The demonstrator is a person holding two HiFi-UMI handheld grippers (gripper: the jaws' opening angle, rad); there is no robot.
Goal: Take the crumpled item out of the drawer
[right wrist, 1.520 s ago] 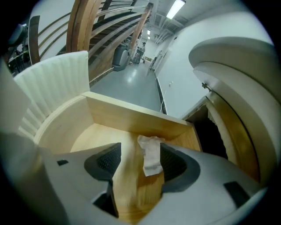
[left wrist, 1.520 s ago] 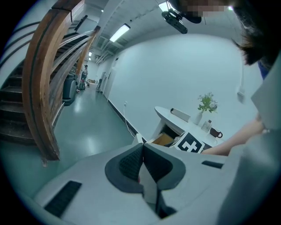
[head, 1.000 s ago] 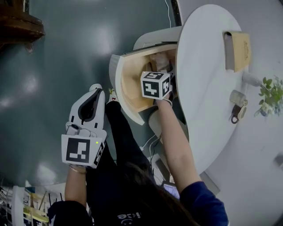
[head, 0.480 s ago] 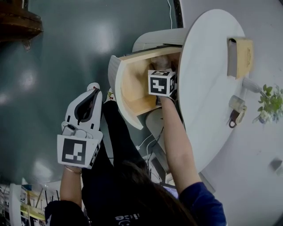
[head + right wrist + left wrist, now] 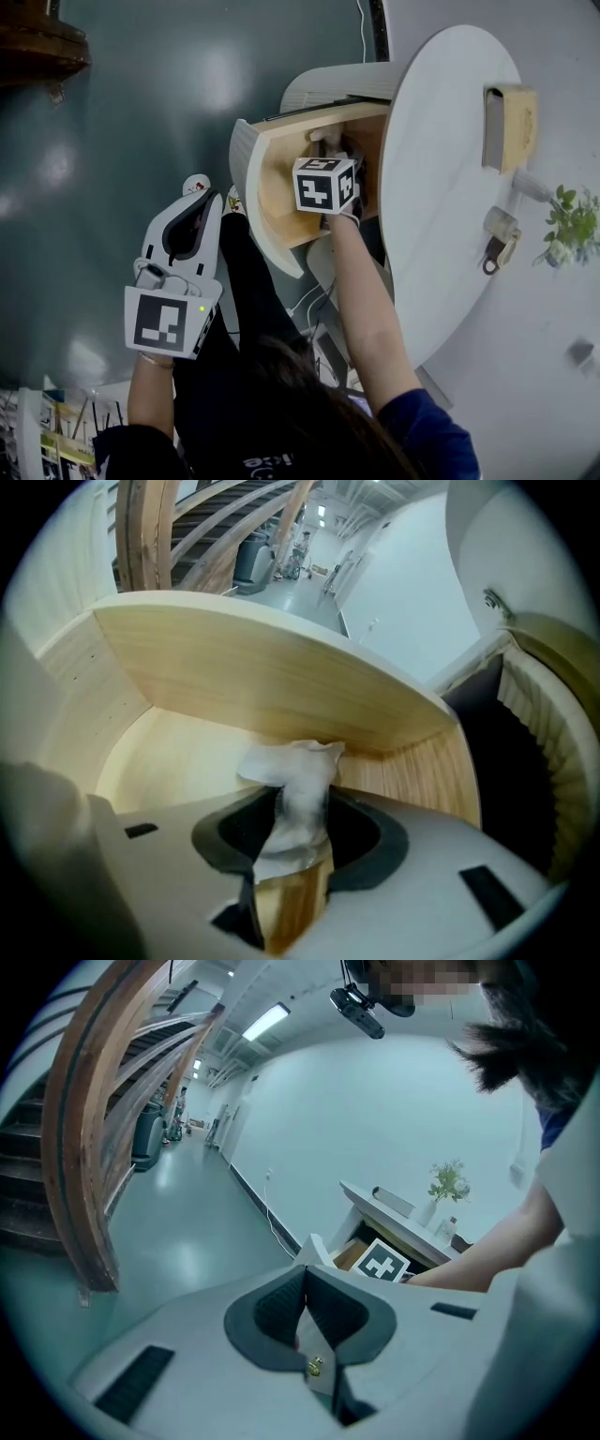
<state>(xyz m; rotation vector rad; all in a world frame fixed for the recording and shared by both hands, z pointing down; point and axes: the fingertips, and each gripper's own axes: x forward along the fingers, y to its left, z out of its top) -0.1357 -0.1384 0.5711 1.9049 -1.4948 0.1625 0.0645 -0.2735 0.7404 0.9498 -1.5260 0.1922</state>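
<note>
A crumpled white paper wad lies in the open wooden drawer, which is pulled out from under the round white table. My right gripper reaches into the drawer, its jaws closing with both pads pressed against the wad. In the head view the wad peeks out past the right gripper and its marker cube. My left gripper hangs shut and empty over the dark floor, left of the drawer. In the left gripper view its pads meet with nothing between them.
The drawer's curved front and back wall close in around the wad. On the table top stand a wooden box, a small jar and a green plant. A wooden stair rail stands to the left.
My right gripper's cube went deeper into the drawer, then came back a little toward its front. The white wad now shows at its tip. The left gripper has hardly moved.
</note>
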